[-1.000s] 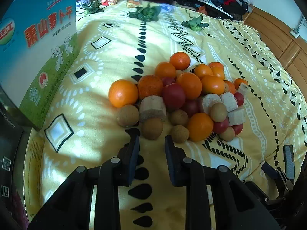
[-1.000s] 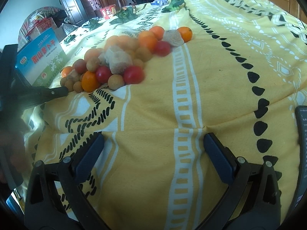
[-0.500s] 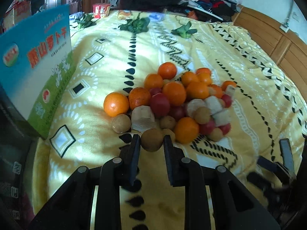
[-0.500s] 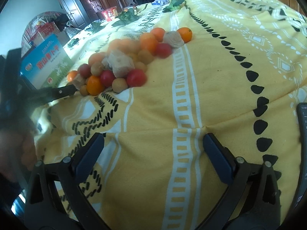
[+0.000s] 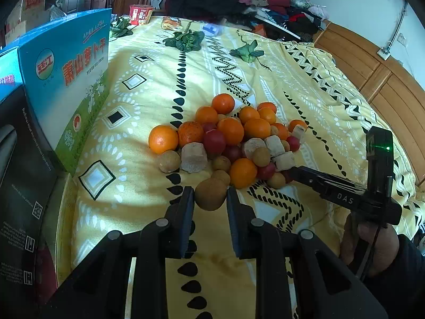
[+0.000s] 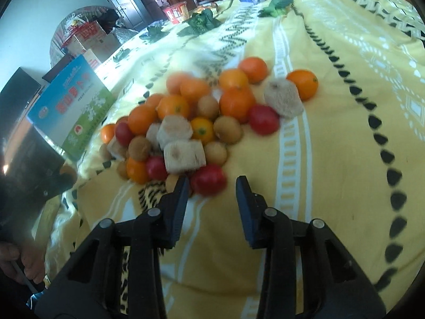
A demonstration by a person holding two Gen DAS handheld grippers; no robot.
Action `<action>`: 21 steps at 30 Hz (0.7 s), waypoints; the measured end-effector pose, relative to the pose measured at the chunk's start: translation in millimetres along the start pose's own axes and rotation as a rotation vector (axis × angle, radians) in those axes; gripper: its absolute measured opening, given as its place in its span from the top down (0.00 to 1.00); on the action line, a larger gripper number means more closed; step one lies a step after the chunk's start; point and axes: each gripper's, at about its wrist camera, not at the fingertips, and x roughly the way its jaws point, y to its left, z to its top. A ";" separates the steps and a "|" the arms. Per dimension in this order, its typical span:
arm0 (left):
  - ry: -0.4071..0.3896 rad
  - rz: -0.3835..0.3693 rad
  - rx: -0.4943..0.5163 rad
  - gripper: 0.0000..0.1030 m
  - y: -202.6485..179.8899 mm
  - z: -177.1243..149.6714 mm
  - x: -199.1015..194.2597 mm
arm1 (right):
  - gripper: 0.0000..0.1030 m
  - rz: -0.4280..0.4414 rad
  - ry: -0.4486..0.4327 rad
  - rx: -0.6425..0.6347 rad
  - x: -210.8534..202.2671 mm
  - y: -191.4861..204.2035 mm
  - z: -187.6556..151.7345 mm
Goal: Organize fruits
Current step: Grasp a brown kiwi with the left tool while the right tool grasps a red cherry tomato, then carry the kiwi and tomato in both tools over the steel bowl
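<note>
Longan (image 5: 210, 194) sits clamped in left hand-held gripper (image 5: 209, 199).

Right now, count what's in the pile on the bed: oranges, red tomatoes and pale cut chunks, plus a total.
oranges: 12
red tomatoes: 6
pale cut chunks: 5
total: 23

- Fruit pile (image 5: 233, 138) is jammed tight, pieces touching all over, no gap to slip a finger into.
- Blue box (image 5: 66, 85) stands as a wall on the left, with an open strip of yellow bedspread (image 5: 132, 143) between it and the pile.
- Right gripper (image 5: 294, 172) crowds the pile's right edge.
- Bedspread beyond the pile is open up to the leafy greens (image 5: 186, 41).
</note>
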 end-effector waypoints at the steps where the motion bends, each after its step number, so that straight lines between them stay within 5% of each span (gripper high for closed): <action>1: 0.002 -0.004 -0.004 0.76 0.6 0.6 0.9 | 0.63 0.010 0.011 -0.005 4.5 1.3 0.8; 8: 0.017 -0.022 -0.031 0.76 4.6 -2.2 5.4 | 0.63 0.058 0.029 0.009 13.5 -3.6 2.0; 12: 0.004 -0.018 -0.027 0.76 2.8 -2.3 -3.0 | 0.72 0.060 0.023 0.013 6.7 -3.7 -1.5; 21: -0.114 0.017 0.013 0.76 -1.0 3.3 -61.7 | 0.72 0.007 -0.132 -0.046 -63.5 33.9 -2.3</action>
